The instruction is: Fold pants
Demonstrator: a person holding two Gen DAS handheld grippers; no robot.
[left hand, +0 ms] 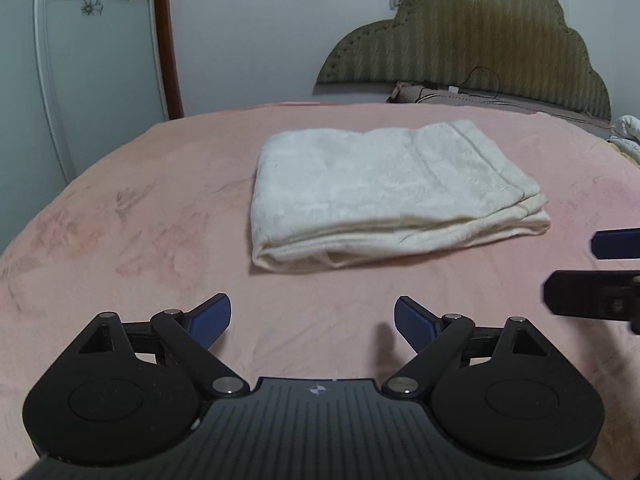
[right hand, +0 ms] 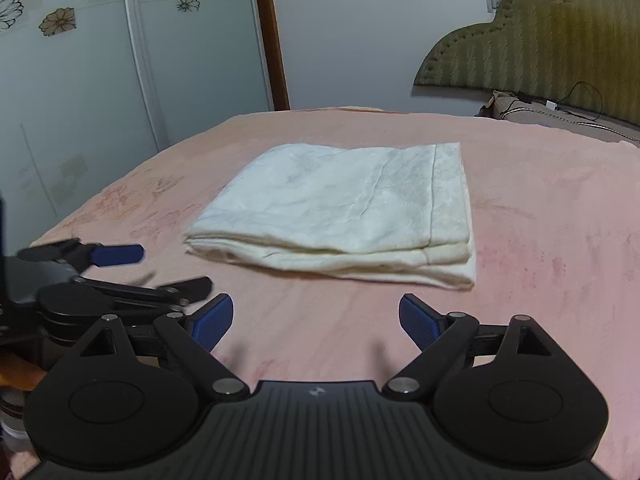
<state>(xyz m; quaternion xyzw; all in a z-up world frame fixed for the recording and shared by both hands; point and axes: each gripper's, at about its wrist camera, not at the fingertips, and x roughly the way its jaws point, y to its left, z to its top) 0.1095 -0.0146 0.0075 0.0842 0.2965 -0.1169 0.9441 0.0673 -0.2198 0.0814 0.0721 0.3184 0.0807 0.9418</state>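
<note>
Pants [left hand: 384, 196], cream-white, lie folded into a flat layered rectangle mid-bed on the pink bedspread [left hand: 120, 216], nearer the headboard [left hand: 472, 44] end than the near edge. Left gripper [left hand: 312, 322] hovers short of the bundle's near edge, jaws spread wide, holding nothing. Right gripper [right hand: 316, 322] likewise spread and empty, just beside the left one, both apart from the cloth.

The right gripper [left hand: 600, 276] is cut off by the frame edge; the left gripper [right hand: 136, 272] is motion-blurred.
</note>
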